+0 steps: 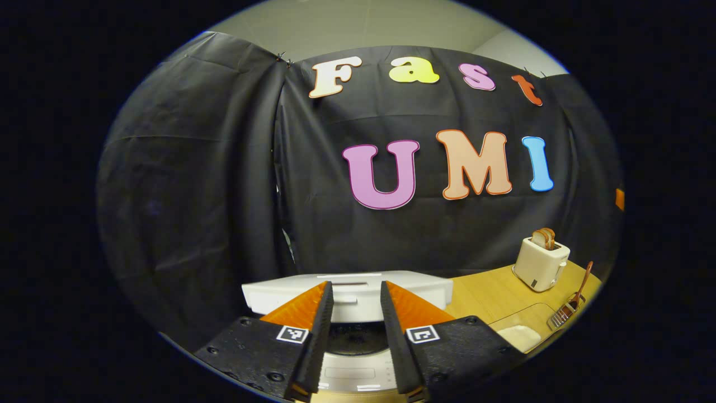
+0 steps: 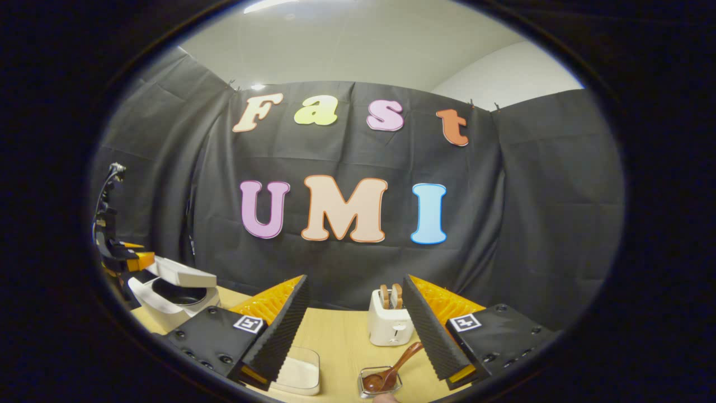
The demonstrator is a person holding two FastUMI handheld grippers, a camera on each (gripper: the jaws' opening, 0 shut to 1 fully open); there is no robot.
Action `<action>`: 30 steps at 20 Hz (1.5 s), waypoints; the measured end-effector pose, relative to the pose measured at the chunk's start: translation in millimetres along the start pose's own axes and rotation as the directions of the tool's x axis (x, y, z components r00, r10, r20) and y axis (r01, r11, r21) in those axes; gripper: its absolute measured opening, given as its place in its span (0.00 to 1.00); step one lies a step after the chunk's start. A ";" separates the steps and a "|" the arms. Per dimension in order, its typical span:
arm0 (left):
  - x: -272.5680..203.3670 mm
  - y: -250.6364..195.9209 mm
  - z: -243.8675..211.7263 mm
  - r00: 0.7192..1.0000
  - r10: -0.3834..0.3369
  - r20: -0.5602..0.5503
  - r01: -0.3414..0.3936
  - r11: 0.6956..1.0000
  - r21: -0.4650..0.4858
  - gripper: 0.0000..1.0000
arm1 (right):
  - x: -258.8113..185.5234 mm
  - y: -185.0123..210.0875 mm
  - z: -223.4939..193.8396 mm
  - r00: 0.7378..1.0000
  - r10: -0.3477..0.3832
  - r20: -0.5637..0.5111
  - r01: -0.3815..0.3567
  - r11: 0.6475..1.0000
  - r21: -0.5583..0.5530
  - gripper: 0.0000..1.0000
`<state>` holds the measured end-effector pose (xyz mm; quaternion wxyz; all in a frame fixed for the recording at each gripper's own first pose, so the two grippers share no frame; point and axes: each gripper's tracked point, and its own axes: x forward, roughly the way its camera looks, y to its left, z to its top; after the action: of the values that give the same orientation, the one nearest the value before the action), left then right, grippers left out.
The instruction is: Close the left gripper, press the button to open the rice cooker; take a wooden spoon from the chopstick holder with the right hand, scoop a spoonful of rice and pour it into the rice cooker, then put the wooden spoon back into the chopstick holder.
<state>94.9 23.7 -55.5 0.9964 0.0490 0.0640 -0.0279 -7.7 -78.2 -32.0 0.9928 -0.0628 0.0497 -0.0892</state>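
The white rice cooker (image 1: 347, 291) stands right in front of my left gripper (image 1: 356, 284), its lid raised and the dark inner pot (image 1: 355, 338) showing below. My left gripper's fingers are apart with nothing between them. From the right gripper view, the cooker (image 2: 173, 296) stands open at the far left with the left gripper (image 2: 120, 260) just over it. My right gripper (image 2: 355, 278) is open and empty above the table. Below it a wooden spoon (image 2: 397, 364) leans in the small chopstick holder (image 2: 380, 386). A clear box of white rice (image 2: 299, 369) lies to the left of the holder.
A white toaster (image 2: 389, 324) with two bread slices stands at the back of the wooden table (image 2: 341, 336), behind the holder. In the left gripper view the toaster (image 1: 540, 260), spoon (image 1: 582, 282) and rice box (image 1: 520, 336) lie to the right of the cooker.
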 end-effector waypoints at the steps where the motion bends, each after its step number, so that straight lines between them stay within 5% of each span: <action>1: -1.7 -3.1 6.4 1.000 -0.007 0.009 0.007 1.000 0.004 0.54 | 2.4 -1.0 -2.6 1.000 0.007 -0.004 -0.007 1.000 0.000 1.00; 6: -18.4 -21.6 22.9 0.998 -0.043 0.050 0.044 0.999 -0.016 0.94 | 20.2 -13.8 -29.7 0.997 0.043 -0.069 -0.041 0.999 0.026 1.00; 13: -46.0 -41.6 35.8 0.995 -0.068 0.074 0.070 0.997 -0.030 0.95 | 57.8 -58.3 -72.9 0.989 0.003 -0.151 0.005 0.998 0.055 1.00; 21: -69.8 -50.4 36.4 0.999 -0.018 0.044 0.019 1.000 -0.015 0.95 | 99.6 -95.0 -142.1 0.960 -0.016 -0.279 0.041 0.996 0.085 1.00; 30: -90.5 -61.8 41.9 0.998 0.051 0.044 -0.051 0.999 -0.007 0.95 | 113.6 -111.5 -231.9 0.881 0.024 -0.472 0.042 0.991 0.129 1.00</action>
<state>6.7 -37.5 -8.2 0.9980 0.0471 0.0410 -0.0033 59.0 -234.7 -256.0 0.9523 0.0283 0.2834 -0.1096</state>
